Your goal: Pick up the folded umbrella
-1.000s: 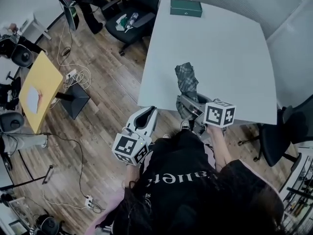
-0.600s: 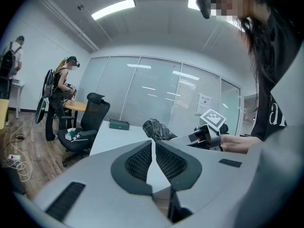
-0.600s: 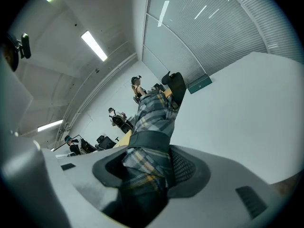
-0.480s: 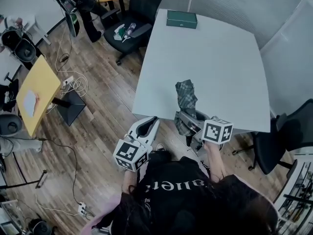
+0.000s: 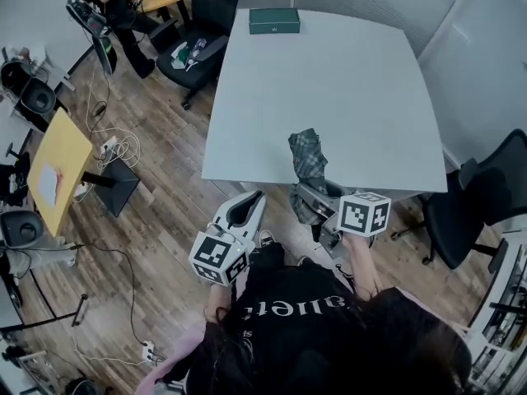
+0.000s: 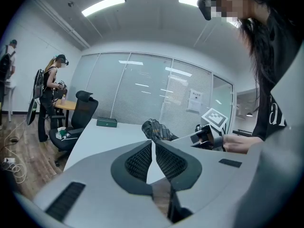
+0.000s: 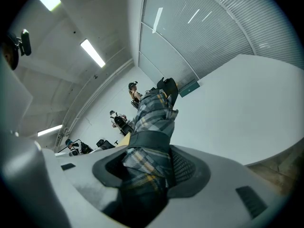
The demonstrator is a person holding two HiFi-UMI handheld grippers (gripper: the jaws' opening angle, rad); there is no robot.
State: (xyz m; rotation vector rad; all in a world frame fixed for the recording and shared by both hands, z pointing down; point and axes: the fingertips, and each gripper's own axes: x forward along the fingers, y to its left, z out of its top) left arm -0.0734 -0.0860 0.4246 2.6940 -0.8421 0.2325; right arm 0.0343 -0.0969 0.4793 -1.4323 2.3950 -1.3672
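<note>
Head view: grey plaid folded umbrella [image 5: 310, 159]

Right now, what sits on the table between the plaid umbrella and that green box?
Nothing: in the head view only bare white table separates the umbrella from the green box.

Bright ceiling strips [image 6: 103, 5] light evenly; edges warp.

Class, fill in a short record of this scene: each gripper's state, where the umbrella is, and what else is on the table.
Right gripper: shut on the folded plaid umbrella
Left gripper: jaws together, nothing between them
Umbrella: reaches out over the near edge of the white table
Also on table: green box at the far edge
</note>
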